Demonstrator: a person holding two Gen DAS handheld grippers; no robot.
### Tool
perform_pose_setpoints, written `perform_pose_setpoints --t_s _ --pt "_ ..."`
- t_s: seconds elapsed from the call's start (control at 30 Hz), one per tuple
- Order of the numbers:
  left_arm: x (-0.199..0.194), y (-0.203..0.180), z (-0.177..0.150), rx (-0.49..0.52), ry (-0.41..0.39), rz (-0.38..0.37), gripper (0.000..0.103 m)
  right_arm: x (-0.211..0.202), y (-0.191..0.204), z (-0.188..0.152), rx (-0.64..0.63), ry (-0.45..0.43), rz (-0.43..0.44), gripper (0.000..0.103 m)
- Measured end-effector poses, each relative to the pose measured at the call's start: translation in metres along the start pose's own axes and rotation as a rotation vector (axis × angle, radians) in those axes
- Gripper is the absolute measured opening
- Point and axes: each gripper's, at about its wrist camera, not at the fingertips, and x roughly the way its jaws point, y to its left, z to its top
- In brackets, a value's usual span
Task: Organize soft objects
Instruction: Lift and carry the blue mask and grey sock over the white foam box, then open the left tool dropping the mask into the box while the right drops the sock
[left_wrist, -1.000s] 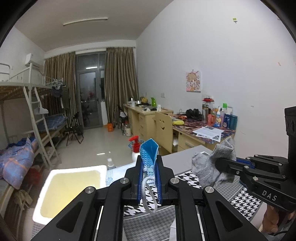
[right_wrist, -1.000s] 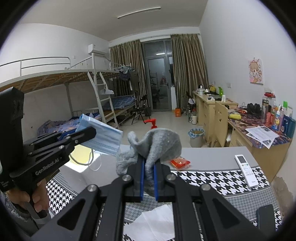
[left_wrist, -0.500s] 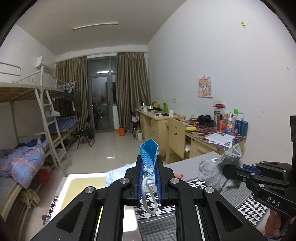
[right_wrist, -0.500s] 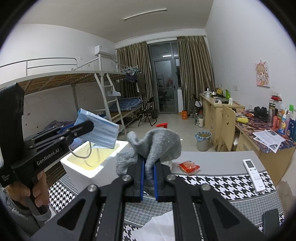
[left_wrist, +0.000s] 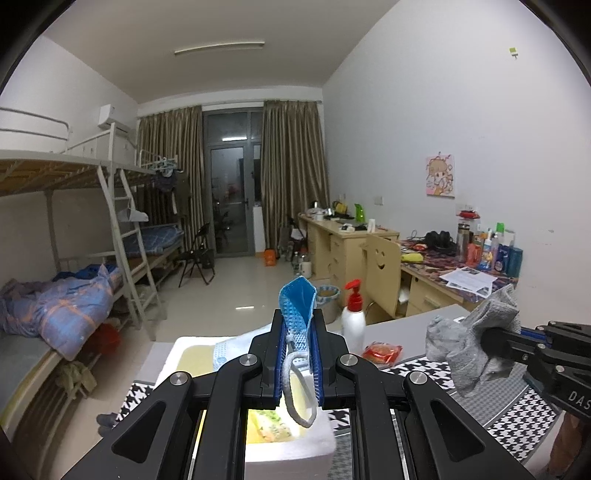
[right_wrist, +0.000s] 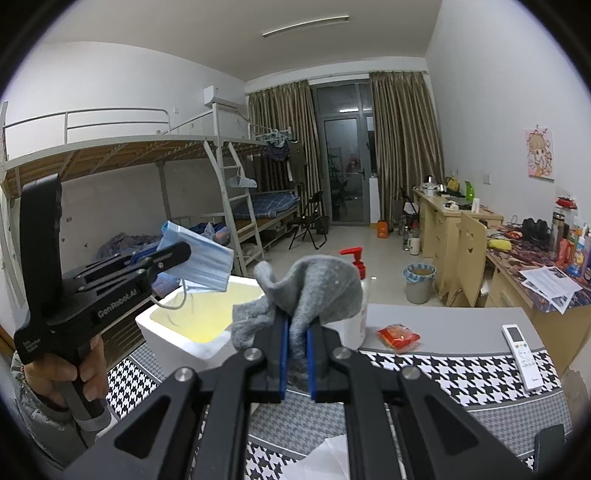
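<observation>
The left hand-held gripper (left_wrist: 298, 354) points slightly downward across the surface (right_wrist: 443, 325), above the near edge of a white foam box (right_wrist: 177, 332). Its jaws are clenched on a blue face mask (left_wrist: 297, 306). In the right wrist view a hand (right_wrist: 79, 373) wraps the grip of this tool from below, with a grey sleeve (right_wrist: 40, 424) beneath it.

The right hand-held gripper (right_wrist: 295, 354) also tilts slightly downward. Its jaws are clenched on a grey sock (right_wrist: 314, 291), held clear of the houndstooth cloth (right_wrist: 443, 369) on the surface.

The lower part of the mask is hidden between the blue pads (left_wrist: 280, 369) in the left wrist view; only its folded top edge and one ear loop (left_wrist: 295, 391) show. The box interior is partly blocked by the left tool's frame. The middle of the sock is pinched out of sight. The hand holding the right tool is cut off at the frame edge in the left wrist view.

In the right wrist view the mask's long axis runs roughly level, sloping down to the right, with a loop hanging toward the box. The sock drapes over the right jaws, one end drooping left.
</observation>
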Motion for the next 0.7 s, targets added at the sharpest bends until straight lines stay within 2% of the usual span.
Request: perform_pose_setpoints --t_s 0.27,0.7 --pt "0.003 0.017 -0.005 -0.010 0.011 0.062 0.013 0.012 0.019 0.003 -0.030 0.015 0.055 0.011" --pt "0.020 0.035 -0.015 -0.029 0.077 0.088 0.013 0.027 0.033 0.006 -0.054 0.038 0.078 0.011"
